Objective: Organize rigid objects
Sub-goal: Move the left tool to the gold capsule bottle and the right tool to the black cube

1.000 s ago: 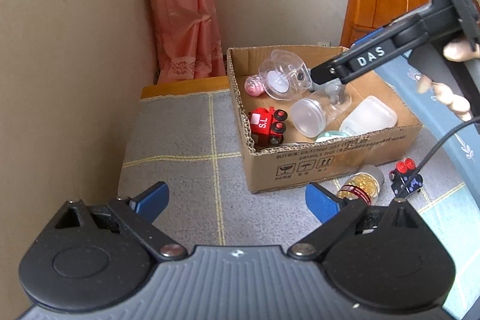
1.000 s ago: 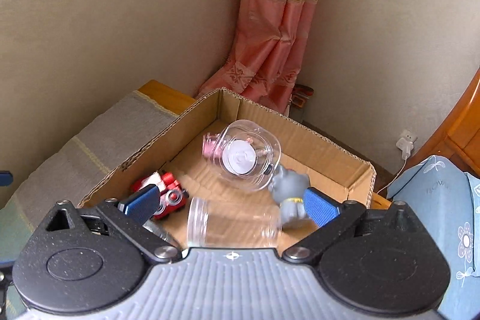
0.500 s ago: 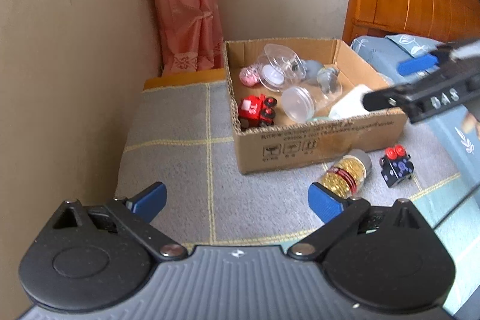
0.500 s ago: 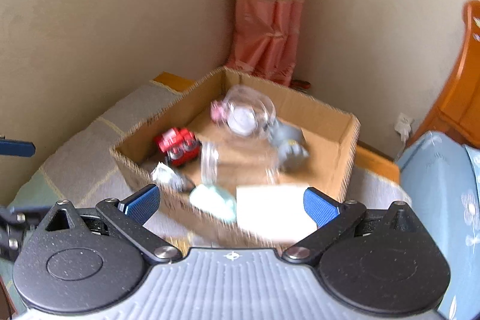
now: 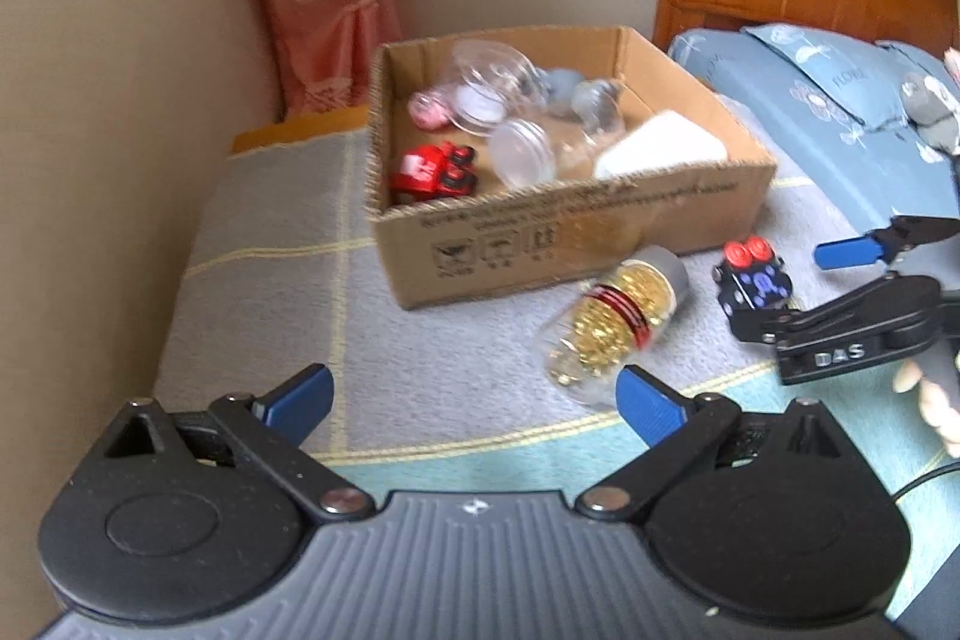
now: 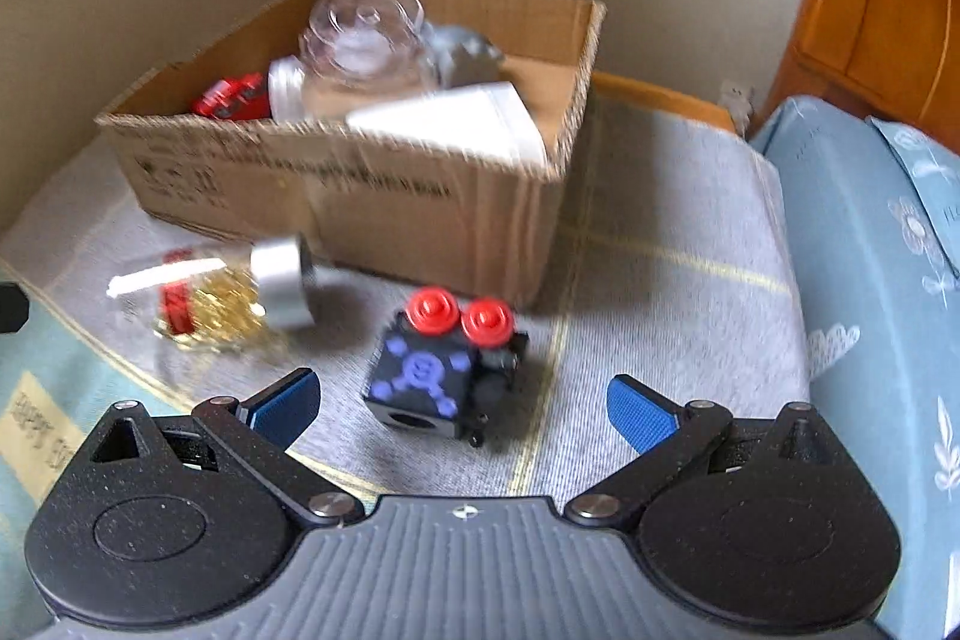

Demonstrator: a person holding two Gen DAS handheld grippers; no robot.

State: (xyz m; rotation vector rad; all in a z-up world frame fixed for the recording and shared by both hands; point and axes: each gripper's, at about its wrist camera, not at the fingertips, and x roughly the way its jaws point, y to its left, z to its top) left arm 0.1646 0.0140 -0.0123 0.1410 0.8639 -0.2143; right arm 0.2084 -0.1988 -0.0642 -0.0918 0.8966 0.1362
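Black toy block (image 6: pixel 444 376): just ahead of the right gripper (image 6: pixel 462 409), centred between its wide-apart, empty jaws.
Gold-bead jar (image 5: pixel 612 322): lying on its side ahead of the left gripper (image 5: pixel 474 400), off its right jaw; jaws apart, empty.
Nearer hand: right.
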